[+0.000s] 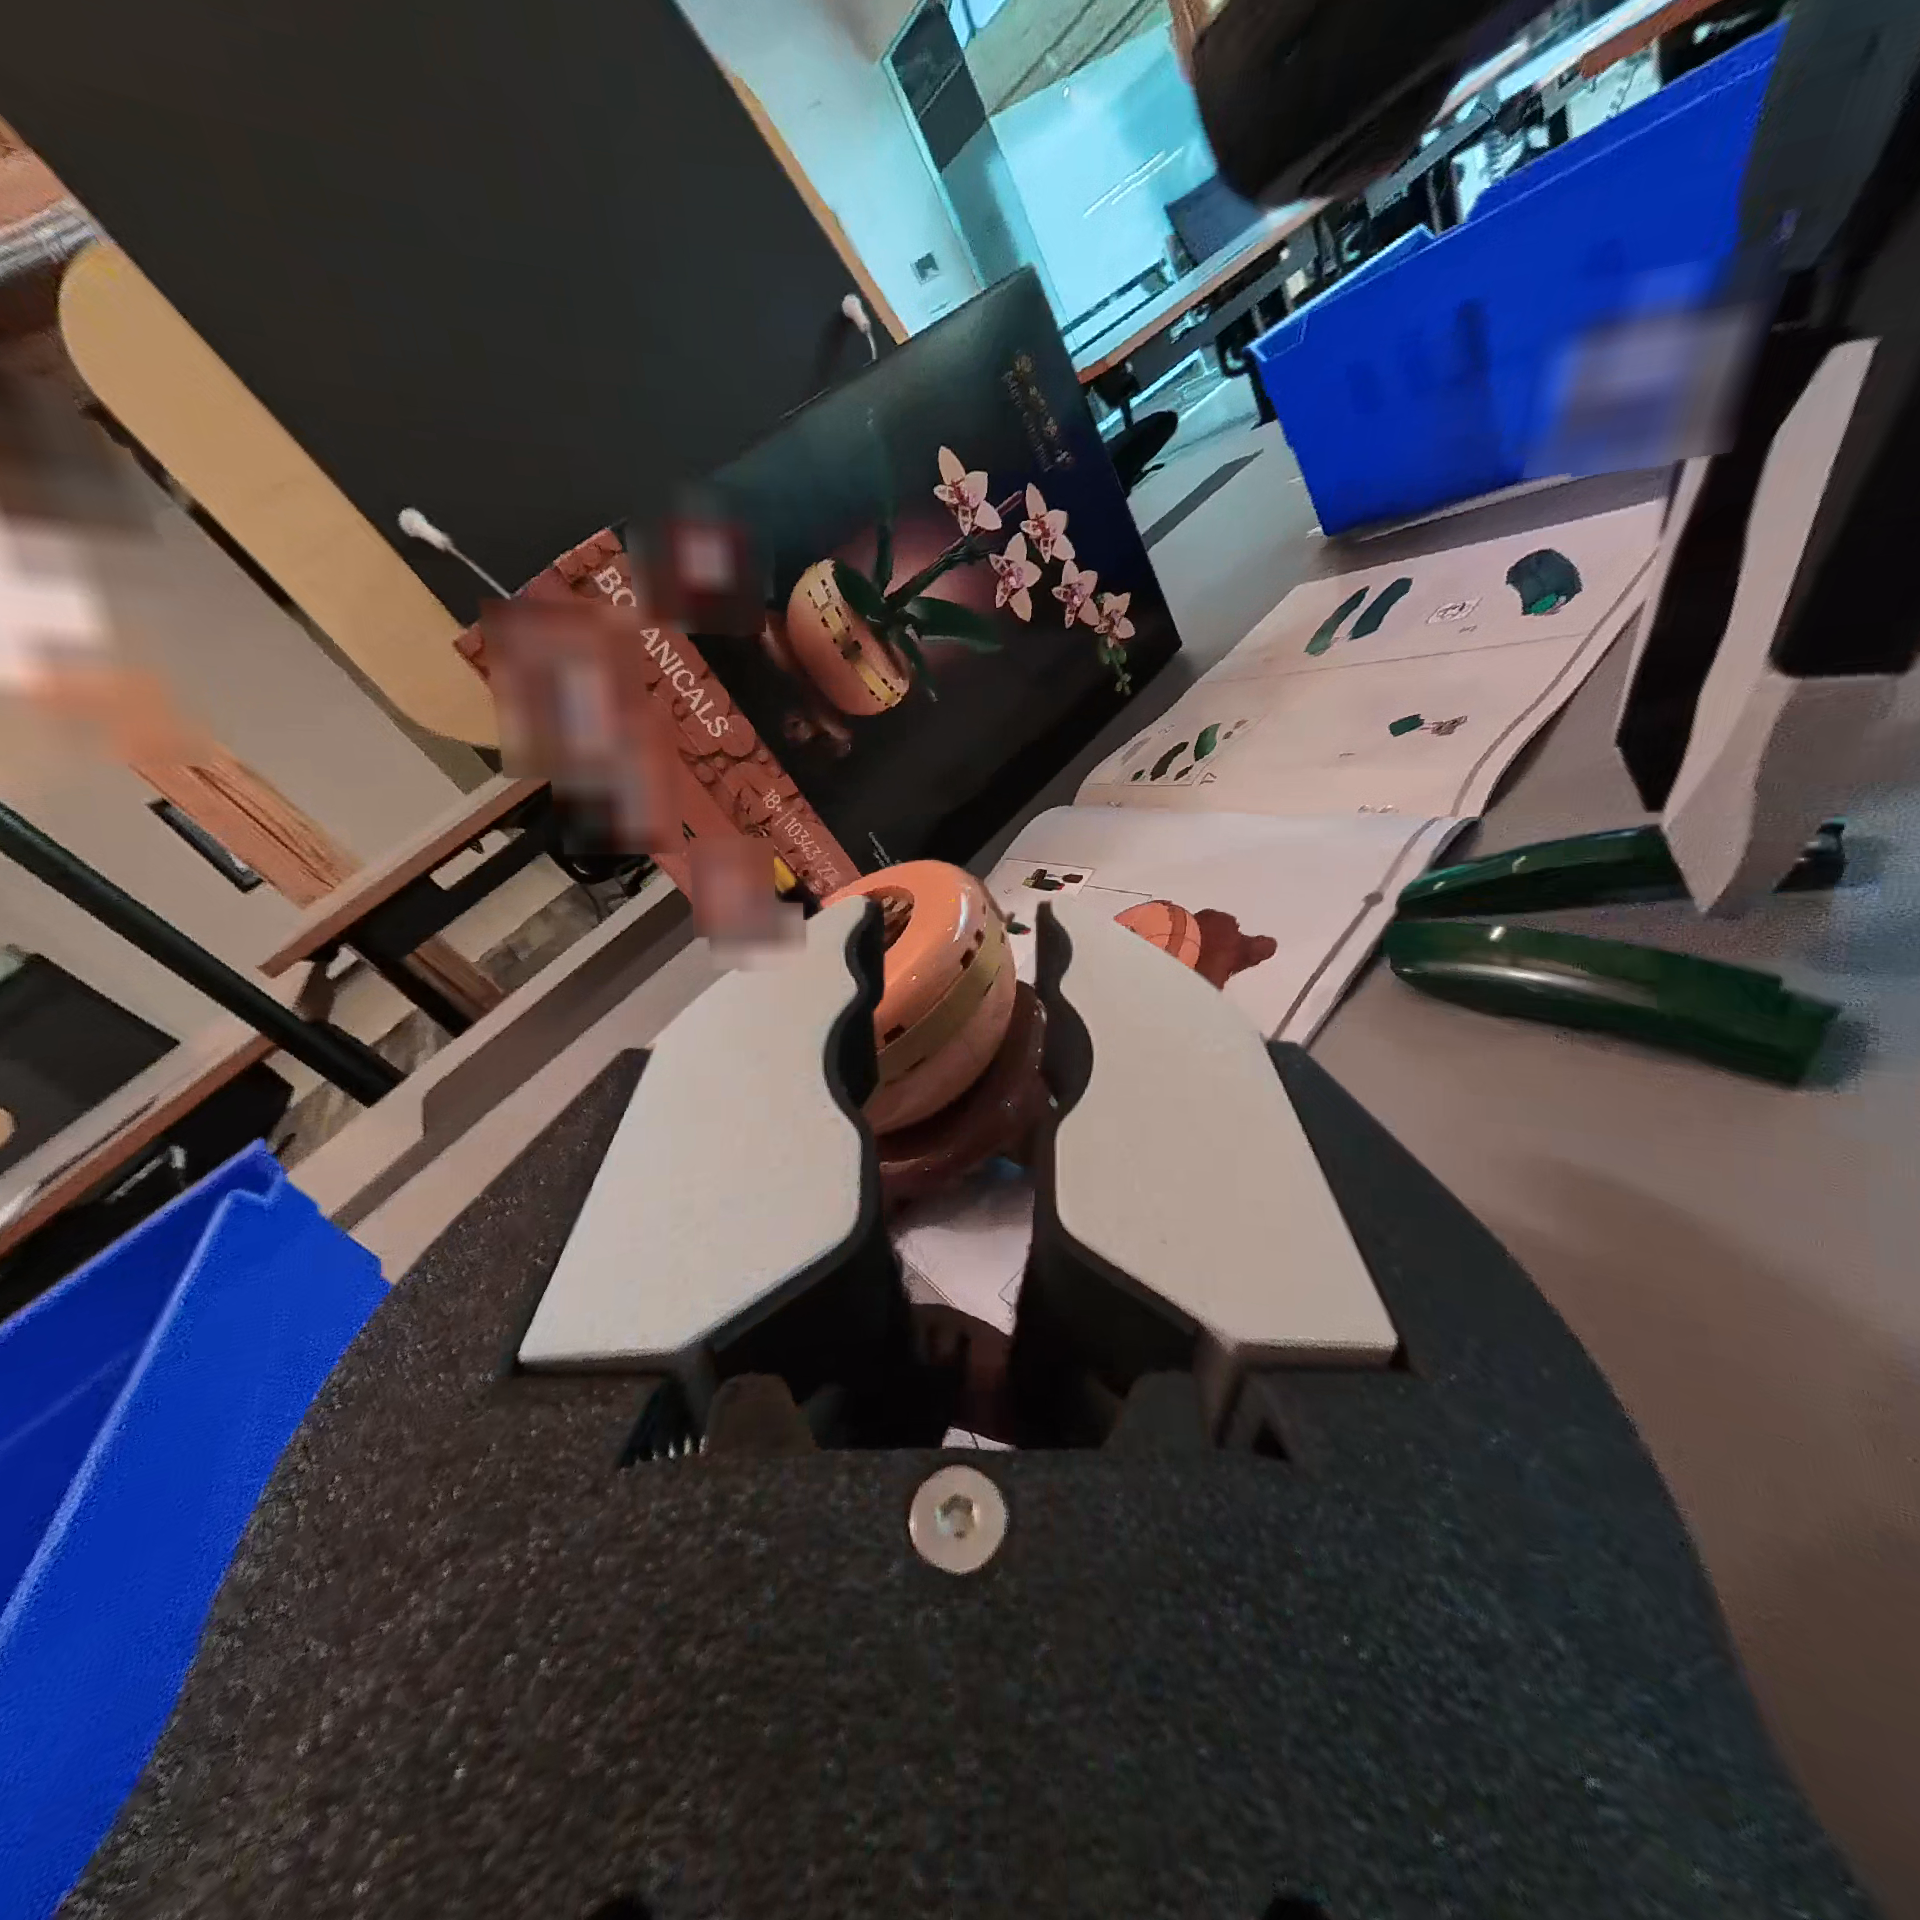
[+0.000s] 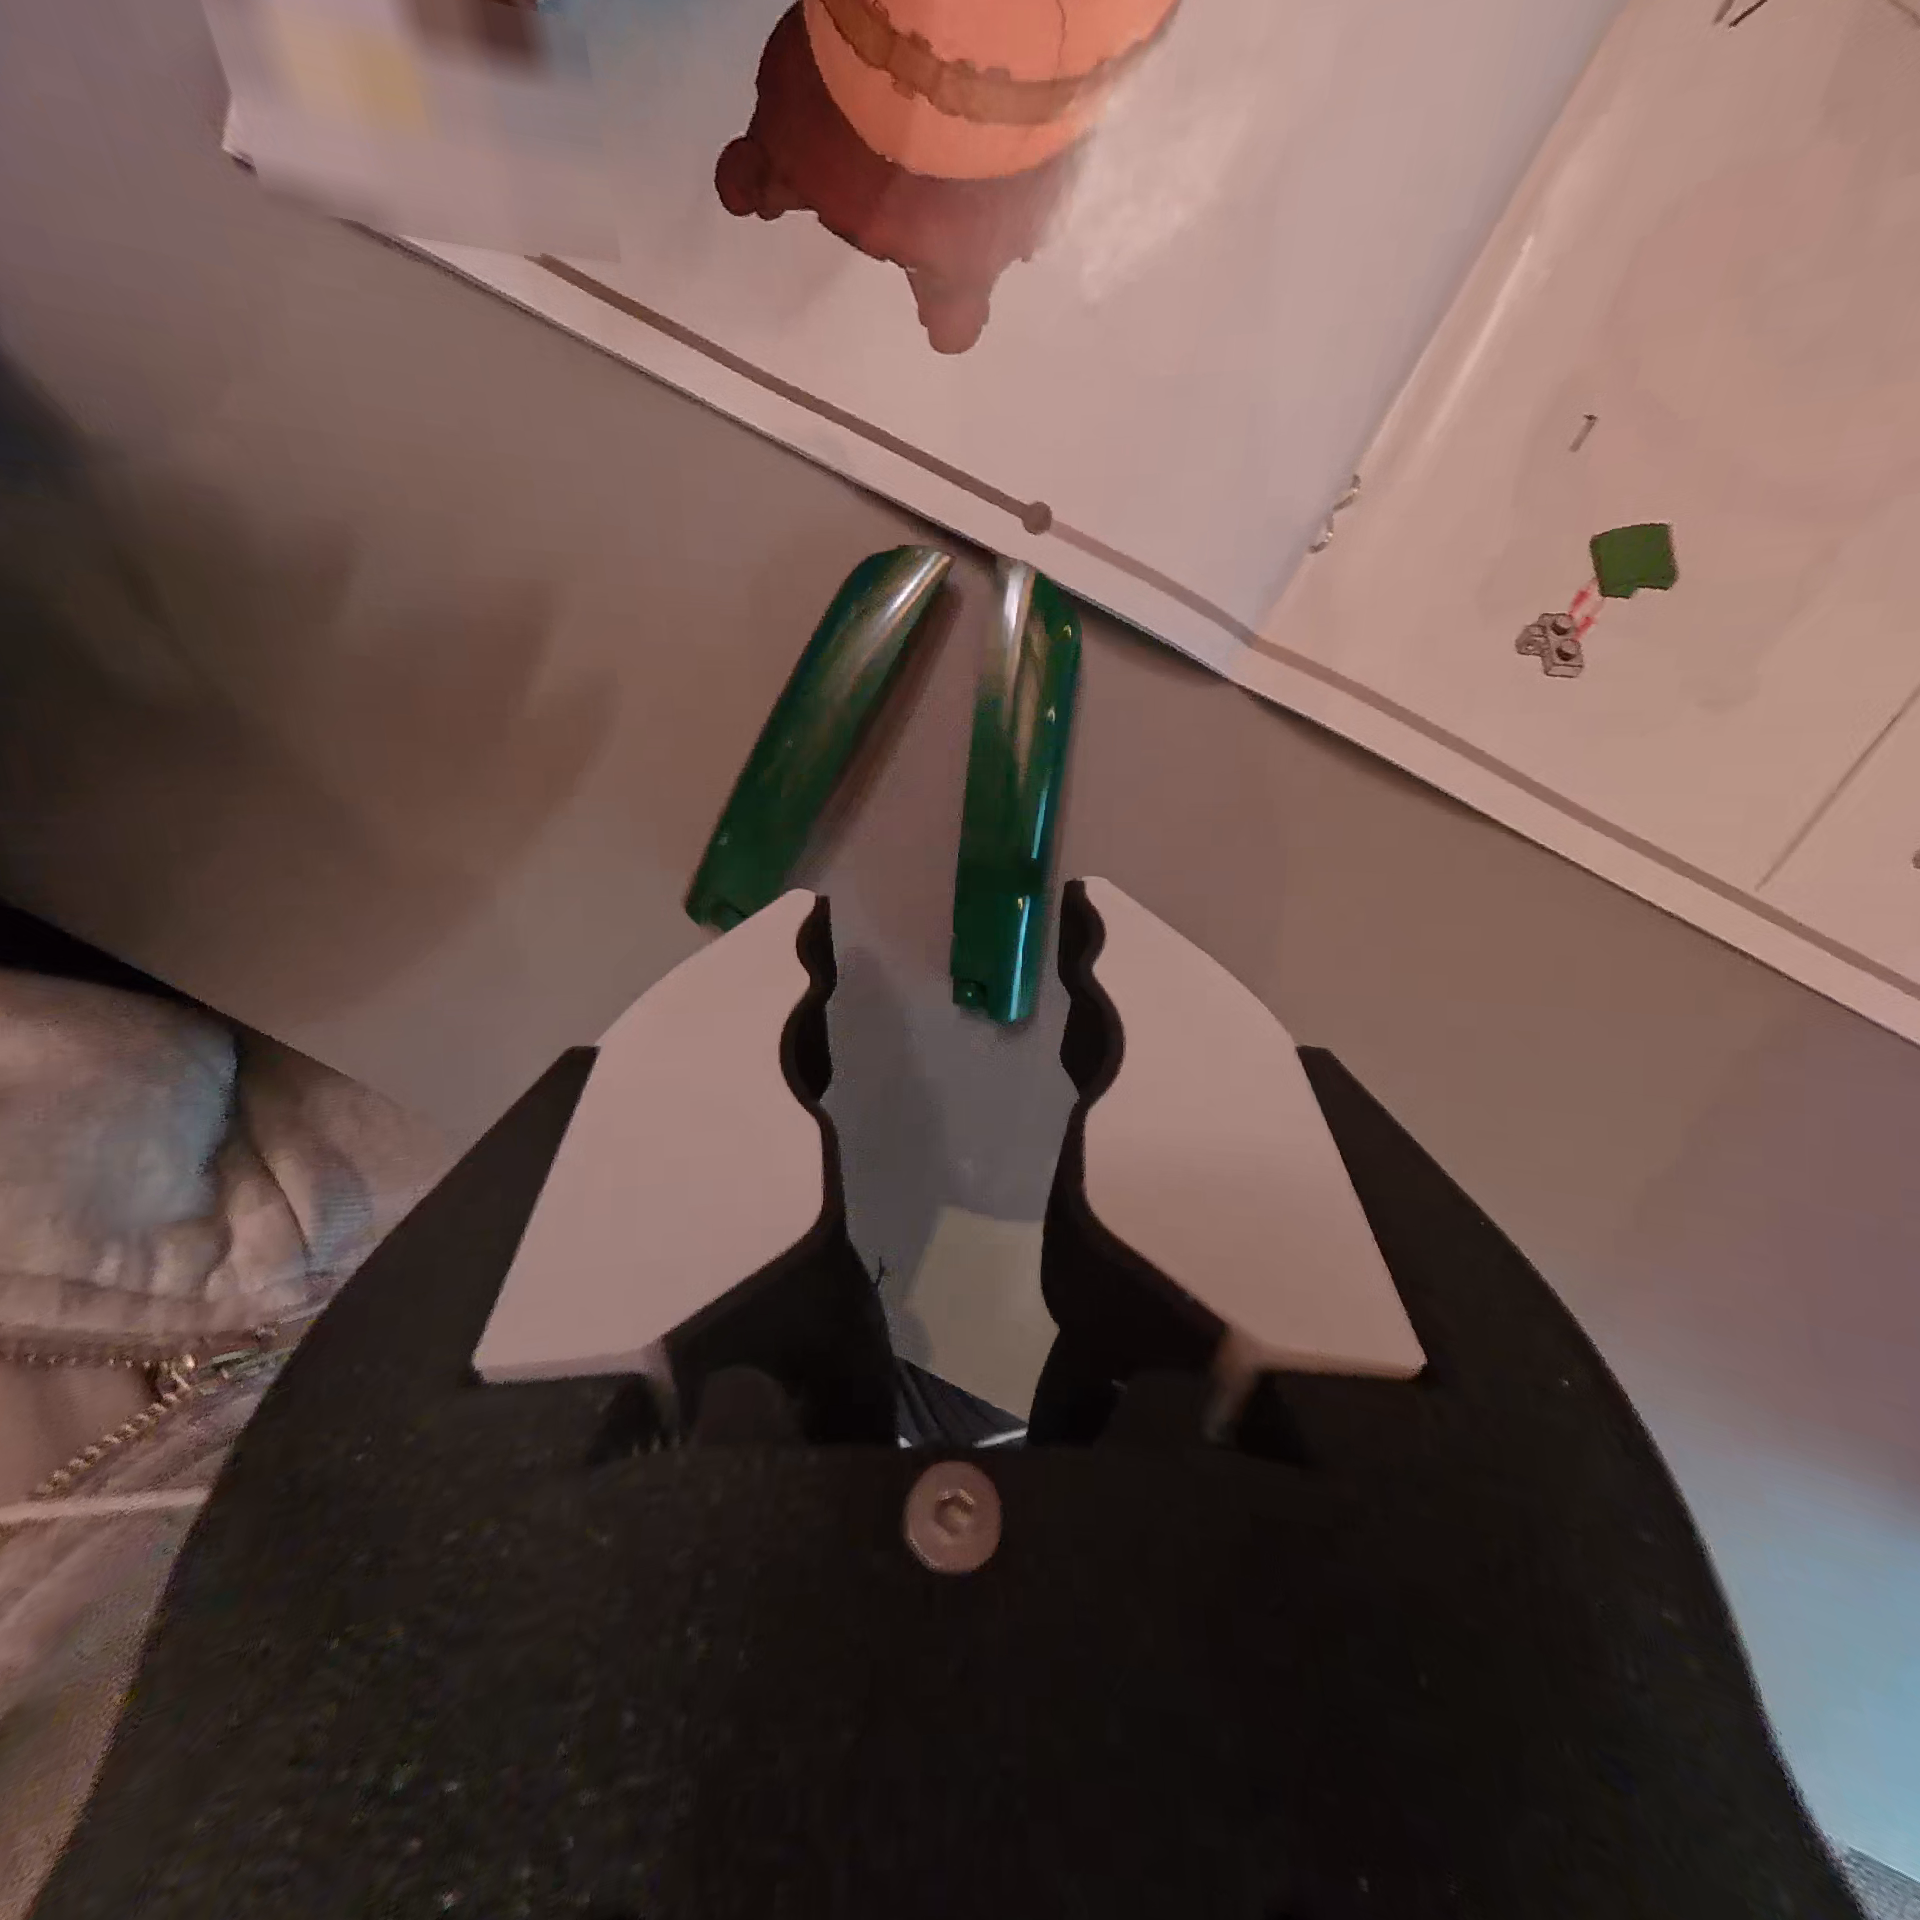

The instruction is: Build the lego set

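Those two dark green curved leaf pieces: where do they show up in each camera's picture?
Left wrist view: the green leaf pieces lie at right on the grey table, by the booklet's edge.
Right wrist view: the same pieces lie at centre, just ahead of the right tongs.
Shared landmark: the open instruction booklet.

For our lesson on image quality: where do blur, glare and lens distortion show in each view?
Left wrist view: straight edges bow near the frame's rim, the right gripper is smeared. Right wrist view: glare streaks the two green leaf pieces, the instruction booklet is soft.
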Available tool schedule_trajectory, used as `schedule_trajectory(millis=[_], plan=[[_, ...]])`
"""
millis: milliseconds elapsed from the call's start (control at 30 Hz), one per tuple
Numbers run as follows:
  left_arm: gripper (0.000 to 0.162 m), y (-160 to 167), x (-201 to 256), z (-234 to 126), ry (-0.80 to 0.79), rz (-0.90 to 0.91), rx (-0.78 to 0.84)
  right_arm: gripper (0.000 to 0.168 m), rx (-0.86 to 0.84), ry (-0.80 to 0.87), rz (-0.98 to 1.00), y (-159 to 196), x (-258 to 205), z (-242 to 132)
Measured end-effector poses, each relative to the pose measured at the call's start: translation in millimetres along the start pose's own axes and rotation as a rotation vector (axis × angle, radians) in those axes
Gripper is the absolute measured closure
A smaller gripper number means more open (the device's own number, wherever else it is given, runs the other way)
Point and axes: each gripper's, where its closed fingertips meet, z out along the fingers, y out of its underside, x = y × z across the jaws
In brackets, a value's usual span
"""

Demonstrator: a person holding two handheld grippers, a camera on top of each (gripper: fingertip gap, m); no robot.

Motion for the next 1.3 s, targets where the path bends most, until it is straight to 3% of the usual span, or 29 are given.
schedule_trajectory(millis=[67, 233, 367, 533, 633, 667, 867, 1300], plan=[[0.136, -1.5, -2.8, -0.7, -0.004, -0.038, 0.01, 0.124, 0.007, 0.017, -0.011, 4.2, 6.6, -5.8], [0.136, 6.4, 3.0, 2.1, 0.029, -0.029, -0.042, 0.131, 0.011, -0.135, -0.031, 22.9, 1.4, 3.7], [0.137, 22.5, 51.9, 1.1, 0.308, 0.05, -0.166, 0.131, 0.074, -0.379, -0.033, 20.3, -27.8, -0.4], [0.138, 18.5, 101.3, -13.7, 0.592, 0.068, -0.236, 0.132, 0.161, -0.399, -0.118, 10.9, -13.8, -4.4], [0.139, 28.8, 120.2, -13.1, 0.661, 0.093, -0.335, 0.135, 0.205, -0.397, -0.212, 2.0, -0.4, 3.4], [0.145, 32.4, 122.2, -10.2, 0.65, 0.108, -0.364, 0.137, 0.2, -0.394, -0.255, 1.5, 3.1, 6.0], [0.145, 33.3, 122.7, 2.9, 0.623, 0.114, -0.411, 0.14, 0.214, -0.443, -0.482, -4.0, 2.7, 13.4], [0.147, 39.1, 111.4, 12.6, 0.547, 0.177, -0.511, 0.141, 0.261, -0.54, -0.615, -8.2, -0.2, 10.2]])
